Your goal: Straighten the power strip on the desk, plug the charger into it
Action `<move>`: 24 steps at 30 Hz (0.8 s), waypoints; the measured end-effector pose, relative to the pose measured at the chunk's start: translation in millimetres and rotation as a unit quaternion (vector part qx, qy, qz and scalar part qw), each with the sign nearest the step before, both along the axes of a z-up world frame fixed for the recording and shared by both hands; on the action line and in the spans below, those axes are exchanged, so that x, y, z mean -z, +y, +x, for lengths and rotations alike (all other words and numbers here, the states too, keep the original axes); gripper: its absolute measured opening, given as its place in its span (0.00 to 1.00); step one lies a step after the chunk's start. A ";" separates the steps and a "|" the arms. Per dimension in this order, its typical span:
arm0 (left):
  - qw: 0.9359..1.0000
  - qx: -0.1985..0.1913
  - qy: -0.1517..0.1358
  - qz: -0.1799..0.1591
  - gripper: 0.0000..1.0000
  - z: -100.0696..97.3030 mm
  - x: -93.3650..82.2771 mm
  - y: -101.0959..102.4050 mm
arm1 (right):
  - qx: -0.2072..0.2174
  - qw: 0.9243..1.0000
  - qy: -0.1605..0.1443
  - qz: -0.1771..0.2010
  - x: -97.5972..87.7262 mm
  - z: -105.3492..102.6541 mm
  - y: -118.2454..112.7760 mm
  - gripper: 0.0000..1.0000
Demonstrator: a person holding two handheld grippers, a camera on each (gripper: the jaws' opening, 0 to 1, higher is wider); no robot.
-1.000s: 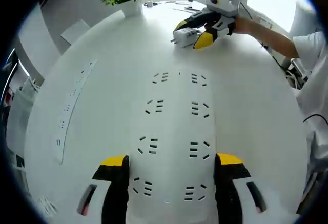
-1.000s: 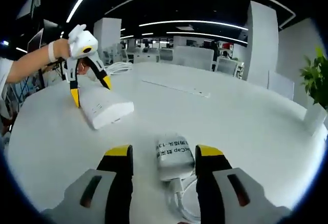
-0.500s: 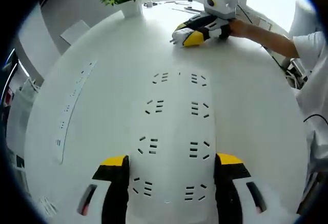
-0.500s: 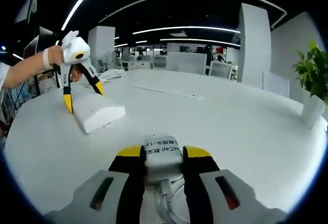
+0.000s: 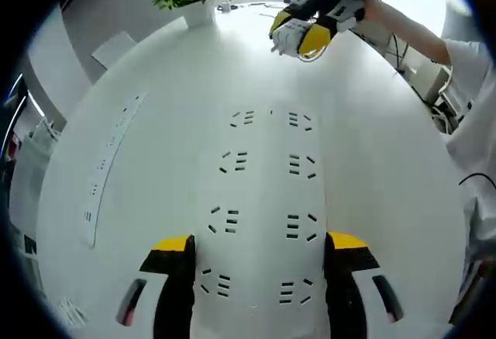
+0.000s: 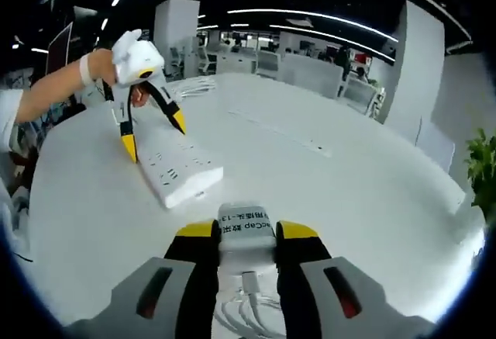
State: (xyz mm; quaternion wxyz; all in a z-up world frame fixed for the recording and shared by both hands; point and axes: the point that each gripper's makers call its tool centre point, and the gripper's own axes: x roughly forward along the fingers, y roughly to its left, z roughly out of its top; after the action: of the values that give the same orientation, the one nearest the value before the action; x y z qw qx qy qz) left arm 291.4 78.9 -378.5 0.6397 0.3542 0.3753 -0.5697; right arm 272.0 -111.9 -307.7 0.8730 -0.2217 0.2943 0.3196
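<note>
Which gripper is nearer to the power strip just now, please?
Left. The left gripper straddles the power strip, jaws open either side of its end. The right gripper, shut on the charger, is short of the strip's other end.

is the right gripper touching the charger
Touching. In the right gripper view the right gripper has both yellow-tipped jaws pressed against the sides of the charger, no gap either side.

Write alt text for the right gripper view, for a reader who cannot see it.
The right tongs grip a white charger above a white desk. Ahead to the left, the left tongs straddle one end of a white power strip.
</note>
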 end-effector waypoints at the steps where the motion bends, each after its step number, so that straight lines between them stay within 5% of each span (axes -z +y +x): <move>1: 1.000 0.000 0.000 -0.001 0.68 0.0 0.0 -0.2 | -0.003 1.000 0.024 0.002 -4.0 -4.5 10.4 0.27; 6: 1.000 0.002 0.001 0.002 0.68 0.1 0.4 -0.2 | 0.011 0.993 0.114 0.014 -16.7 -11.7 45.6 0.27; 11: 1.000 0.003 0.002 0.002 0.68 -0.1 0.6 0.3 | 0.056 0.978 0.201 0.005 -10.5 -6.3 67.3 0.27; 18: 1.000 0.002 0.000 -0.005 0.68 -0.5 0.3 0.8 | 0.120 0.943 0.311 0.007 5.1 -10.2 83.1 0.27; 24: 1.000 0.003 -0.001 -0.012 0.68 -0.7 0.0 1.2 | 0.182 0.915 0.360 -0.011 18.6 -14.7 81.4 0.27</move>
State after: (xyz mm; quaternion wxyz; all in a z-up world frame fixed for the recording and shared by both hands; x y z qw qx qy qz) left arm 290.6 80.1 -378.5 0.6426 0.3486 0.3667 -0.5754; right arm 257.3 -30.5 -326.3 0.7486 -0.0436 0.6273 0.2103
